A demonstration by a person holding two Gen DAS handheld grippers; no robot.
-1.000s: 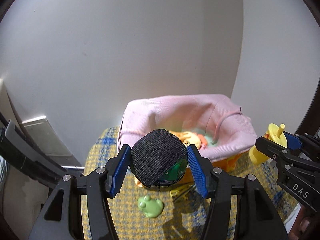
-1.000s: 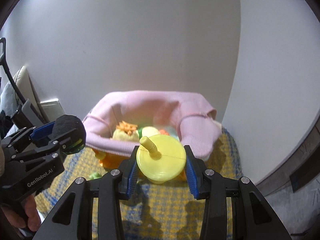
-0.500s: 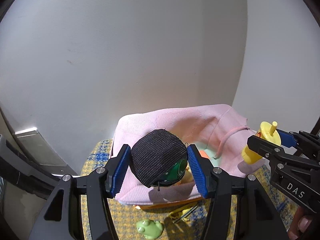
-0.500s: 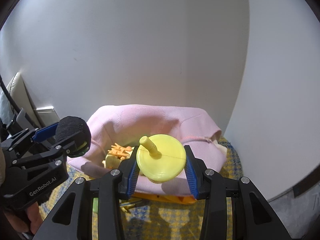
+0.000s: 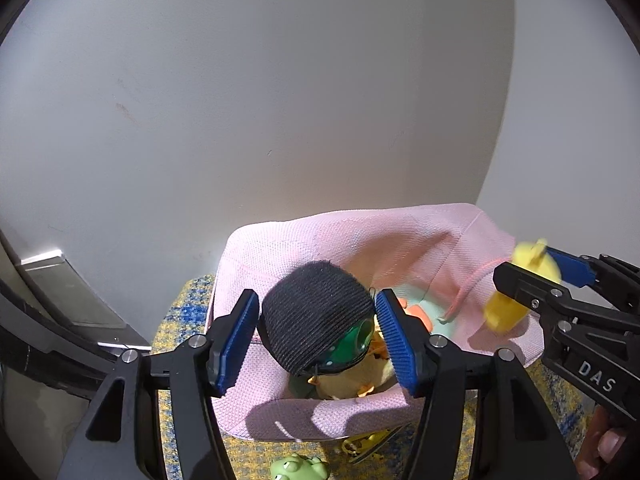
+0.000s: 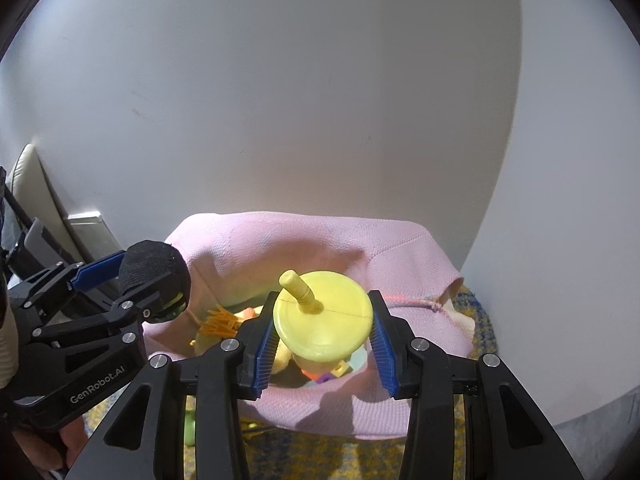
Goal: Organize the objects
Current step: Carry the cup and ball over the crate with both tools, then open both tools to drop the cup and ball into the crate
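A black ribbed ball with a green patch [image 5: 316,312] hangs between the pads of my left gripper [image 5: 316,336], over the near left part of a pink fabric basket [image 5: 280,248]. The jaws are opening, and a thin gap shows at the left pad. My right gripper [image 6: 324,344] is over the same basket [image 6: 400,248] with a yellow lidded cup with a straw [image 6: 324,320] between its opening jaws. The pads stand at the lid's rim. In the left wrist view that cup [image 5: 508,308] is blurred while the jaws around it look sharp.
The basket holds several small toys, among them a yellow plush [image 5: 348,380]. It stands on a yellow and blue plaid cloth [image 5: 188,312] in a corner of white walls. A green frog toy [image 5: 298,470] lies on the cloth before the basket. A metal frame [image 5: 68,292] is at the left.
Both grippers have moved forward from in front of the basket to above its opening. The left pads have spread a little off the black ball, and the yellow cup now looks blurred.
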